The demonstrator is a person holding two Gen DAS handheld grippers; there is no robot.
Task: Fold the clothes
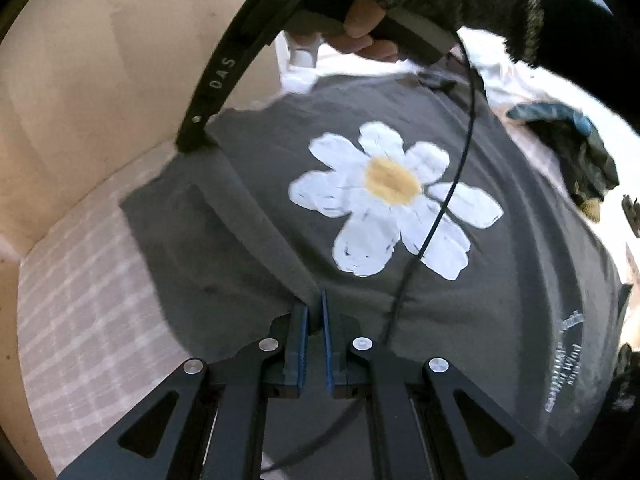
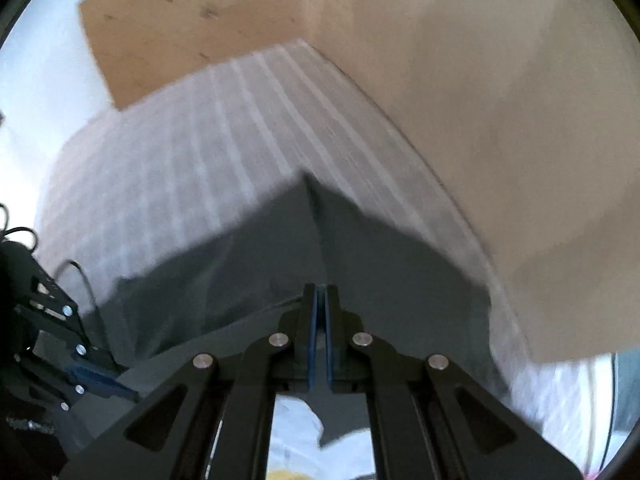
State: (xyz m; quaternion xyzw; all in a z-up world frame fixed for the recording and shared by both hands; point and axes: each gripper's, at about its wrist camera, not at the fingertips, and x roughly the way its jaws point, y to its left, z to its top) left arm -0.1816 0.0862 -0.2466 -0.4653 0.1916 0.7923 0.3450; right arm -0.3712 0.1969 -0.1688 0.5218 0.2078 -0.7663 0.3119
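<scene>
Grey T-shirt (image 1: 248, 216) with a white daisy print (image 1: 394, 196) at two o'clock lies across the checked bedding (image 1: 80, 288). Left gripper (image 1: 315, 312) pinches its fabric; right gripper (image 2: 319, 304) clamps a grey corner, jaws narrow.

dark grey t-shirt (image 1: 400, 312) with white daisy print (image 1: 394, 196), spread over checked bedding, its edges lifted

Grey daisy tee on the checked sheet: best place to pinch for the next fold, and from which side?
Pinch the grey tee along its free edge and corners, coming in steeply from above over the checked sheet. The cloth is thin and limp, so only an edge bunches between pads. Both the left tongs and right tongs already clamp it that way.
</scene>
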